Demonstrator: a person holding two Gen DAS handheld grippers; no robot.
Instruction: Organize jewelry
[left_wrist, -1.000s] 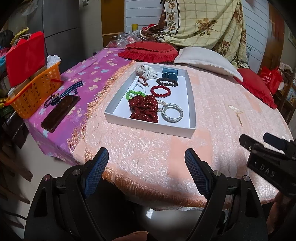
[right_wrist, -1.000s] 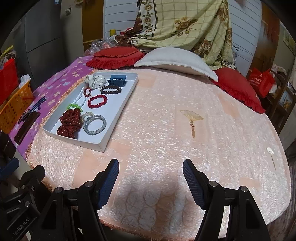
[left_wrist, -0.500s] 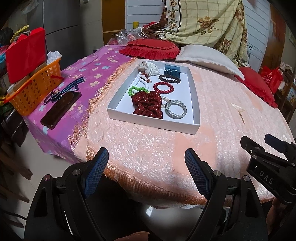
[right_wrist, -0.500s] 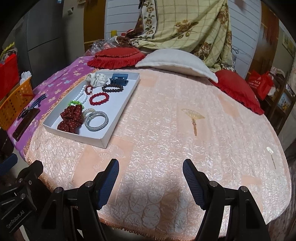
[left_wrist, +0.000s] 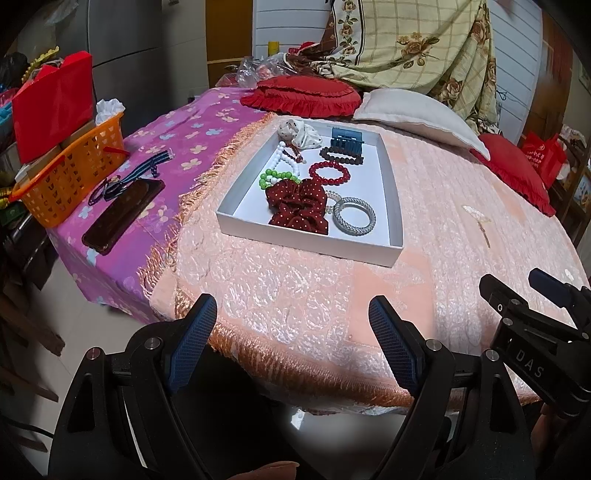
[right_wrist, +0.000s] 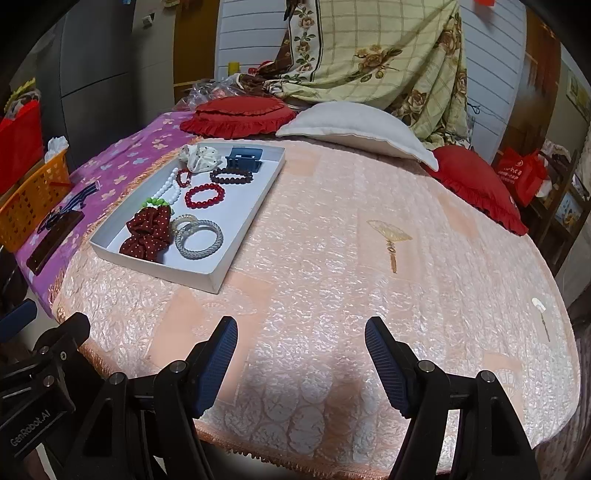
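left gripper (left_wrist: 291, 325): jaws apart, empty | white tray (left_wrist: 394, 206): near bedspread's fringed edge

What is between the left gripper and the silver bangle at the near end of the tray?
Only the tray's near wall and bare bedspread. The left gripper is open and empty, short of the tray. The silver bangle lies just behind that wall, with the dark red scrunchie beside it, not in front. A reach over the wall looks clear.

A polka-dotted dark red fabric scrunchie (left_wrist: 298, 206) covers part of the green bead bracelet (left_wrist: 276, 176) and a pale bead bracelet (left_wrist: 331, 195) behind it. The orange plastic basket (right_wrist: 26, 199) is cut off at the right-wrist view's left edge.
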